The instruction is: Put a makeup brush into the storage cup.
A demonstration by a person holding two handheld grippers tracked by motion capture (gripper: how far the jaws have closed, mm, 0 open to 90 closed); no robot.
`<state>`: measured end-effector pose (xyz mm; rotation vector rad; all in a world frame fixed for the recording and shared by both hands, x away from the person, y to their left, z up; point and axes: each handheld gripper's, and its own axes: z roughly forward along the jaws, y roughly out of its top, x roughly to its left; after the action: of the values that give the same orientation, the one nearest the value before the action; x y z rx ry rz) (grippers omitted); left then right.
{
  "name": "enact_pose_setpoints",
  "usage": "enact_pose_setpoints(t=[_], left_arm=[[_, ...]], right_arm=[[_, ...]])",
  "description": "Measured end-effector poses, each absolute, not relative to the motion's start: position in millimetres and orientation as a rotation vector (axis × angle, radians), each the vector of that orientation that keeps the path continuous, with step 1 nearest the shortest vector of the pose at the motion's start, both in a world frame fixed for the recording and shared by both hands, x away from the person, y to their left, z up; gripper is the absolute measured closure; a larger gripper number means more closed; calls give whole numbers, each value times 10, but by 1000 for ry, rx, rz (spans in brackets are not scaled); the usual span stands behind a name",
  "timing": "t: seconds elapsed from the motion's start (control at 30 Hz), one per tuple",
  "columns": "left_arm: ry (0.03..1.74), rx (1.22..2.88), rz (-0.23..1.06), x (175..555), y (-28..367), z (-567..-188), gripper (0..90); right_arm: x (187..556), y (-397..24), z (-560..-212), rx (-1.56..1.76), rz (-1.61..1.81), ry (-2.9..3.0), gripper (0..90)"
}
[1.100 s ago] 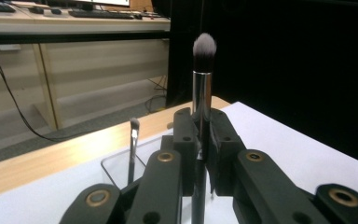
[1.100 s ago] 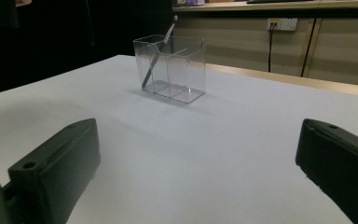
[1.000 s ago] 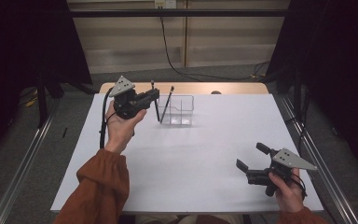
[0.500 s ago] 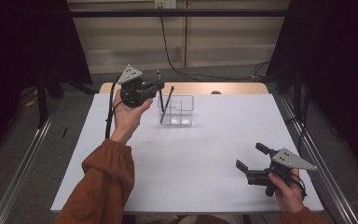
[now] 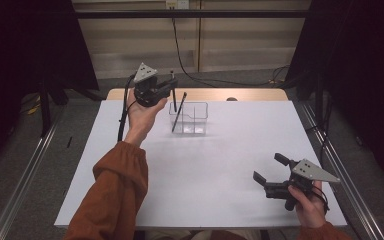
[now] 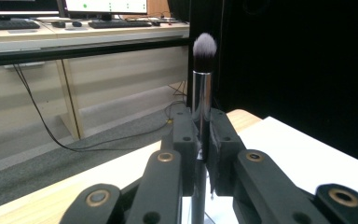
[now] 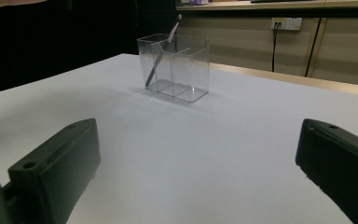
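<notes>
My left gripper [image 5: 168, 89] is raised at the back left of the white table [image 5: 200, 180], shut on a makeup brush [image 5: 173, 90] that stands upright just left of the clear divided box [image 5: 196, 120]. In the left gripper view the brush [image 6: 201, 88] has a silver ferrule and a pale bristle tip pointing up, with its handle pinched between the pads [image 6: 184, 140]. A second dark brush [image 5: 178, 113] leans inside the box's left compartment, and the brush [image 7: 161, 52] and box [image 7: 186, 70] also appear in the right gripper view. My right gripper [image 5: 272, 169] is open near the front right with nothing between its fingers.
A wooden strip [image 5: 250, 94] borders the table's far edge, with a cable [image 5: 180, 55] hanging behind it. Metal rails [image 5: 25, 175] run along both sides of the table. Dark curtains stand left and right.
My left gripper carried the upright brush away from the person and slightly right, nearer the clear box. The right gripper stayed still.
</notes>
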<state>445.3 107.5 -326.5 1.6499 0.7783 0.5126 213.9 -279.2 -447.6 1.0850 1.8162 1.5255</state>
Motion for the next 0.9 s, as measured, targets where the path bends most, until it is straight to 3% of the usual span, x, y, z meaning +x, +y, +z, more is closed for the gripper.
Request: enact_pose_setpoints(t=[0.9], left_arm=[[802,1682,515,4611,963,-3489,837]], right_arm=[[2139,-2798,-4481,1085,1534,1812,0]])
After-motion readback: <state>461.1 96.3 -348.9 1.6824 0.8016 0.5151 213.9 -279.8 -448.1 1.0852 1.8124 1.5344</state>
